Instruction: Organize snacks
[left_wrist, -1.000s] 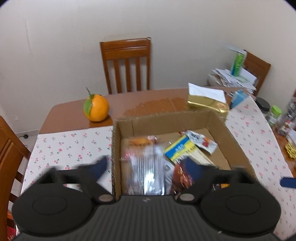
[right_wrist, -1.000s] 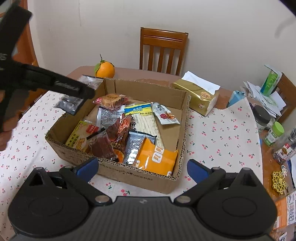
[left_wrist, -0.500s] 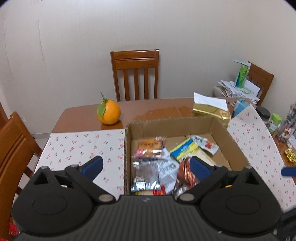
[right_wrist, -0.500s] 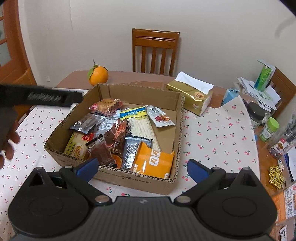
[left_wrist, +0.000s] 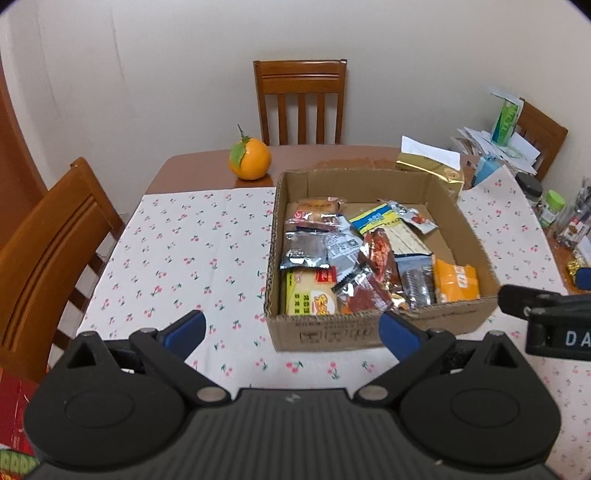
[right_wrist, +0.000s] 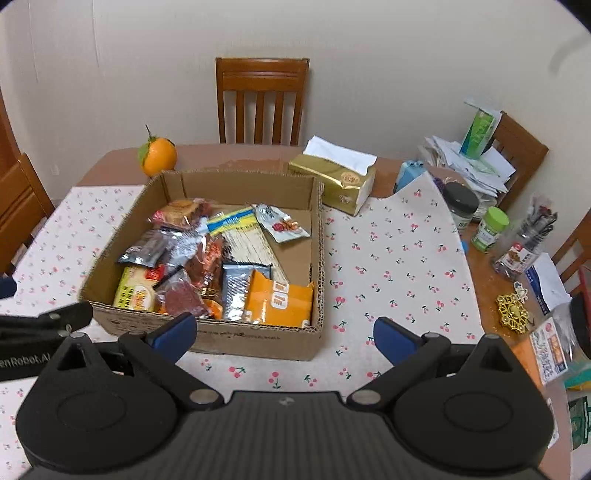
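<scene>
In the left wrist view the left gripper (left_wrist: 291, 330) is hanging empty with its blue fingers spread wide, pulled back from the cardboard box (left_wrist: 373, 334) it was reaching over a second ago; the dark foil packet (left_wrist: 304, 251) it was carrying is now lying inside the box at about 12 o'clock from the gripper, among the other snacks (left_wrist: 373, 258); the orange (left_wrist: 250, 162) is sitting at 11 o'clock beyond the box. In the right wrist view the right gripper (right_wrist: 284, 334) is waiting with fingers apart and nothing between them, the box at its 11 o'clock; no loose snack is showing on the cherry-print cloth (right_wrist: 399, 258), so the sorting is probably finishing.
</scene>
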